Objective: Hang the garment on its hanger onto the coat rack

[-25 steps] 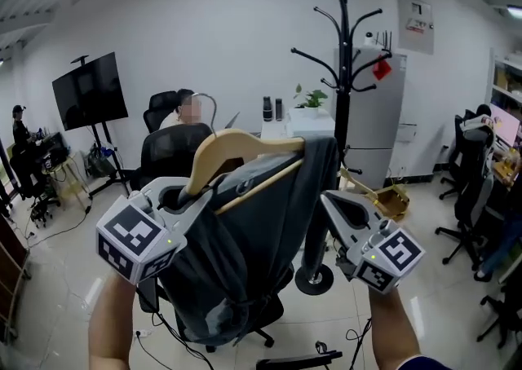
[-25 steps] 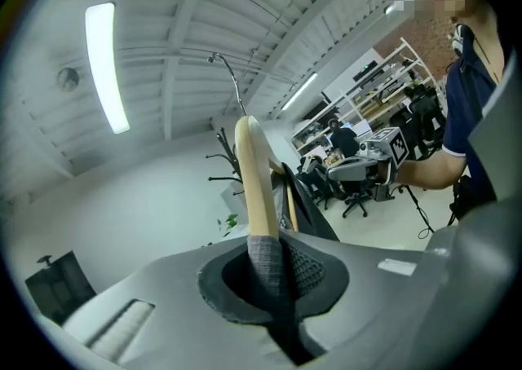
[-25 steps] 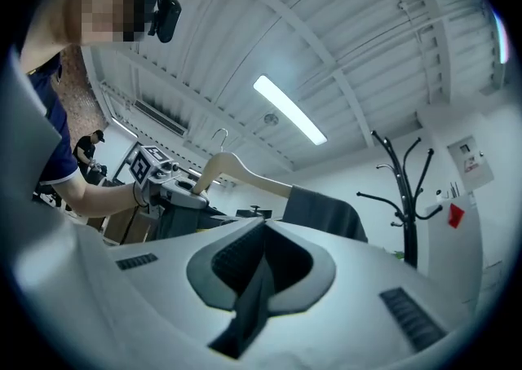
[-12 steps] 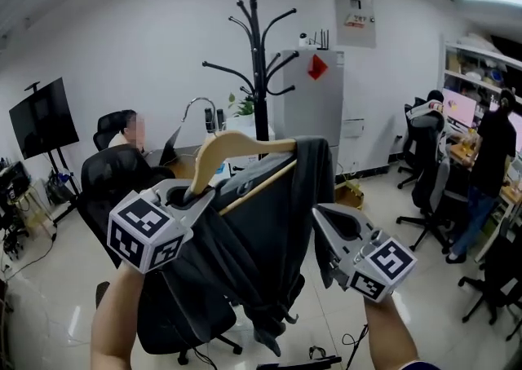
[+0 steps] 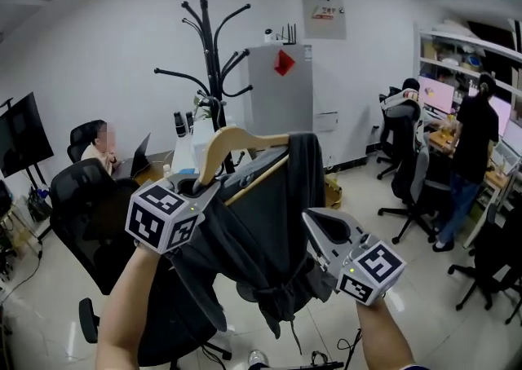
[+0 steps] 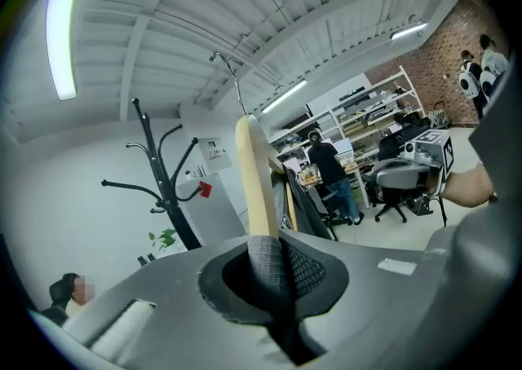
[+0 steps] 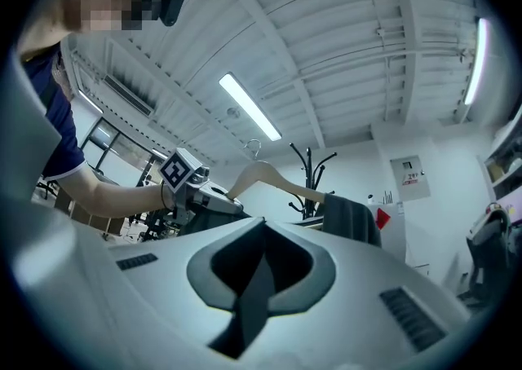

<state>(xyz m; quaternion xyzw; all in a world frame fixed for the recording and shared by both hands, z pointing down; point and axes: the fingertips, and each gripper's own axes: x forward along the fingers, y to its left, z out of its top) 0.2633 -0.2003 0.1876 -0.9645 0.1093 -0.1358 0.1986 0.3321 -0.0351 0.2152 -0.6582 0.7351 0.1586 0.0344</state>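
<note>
A wooden hanger carries a dark grey garment that droops below it. My left gripper is shut on the hanger's left end; in the left gripper view the wooden arm rises from between the jaws, with grey fabric pinched beside it. My right gripper hangs lower right next to the garment, jaws together with nothing between them; its own view shows the hanger and garment some way off. The black coat rack stands behind, left of the hanger and apart from it.
A grey cabinet stands right of the rack. A black office chair sits low on the left, with a seated person behind it. At the right are desks, more chairs and a standing person.
The head view has swung right: the coat rack has slid from right of centre to the left, and the desks on the right have come into view. Both grippers and the hanger moved along together.
</note>
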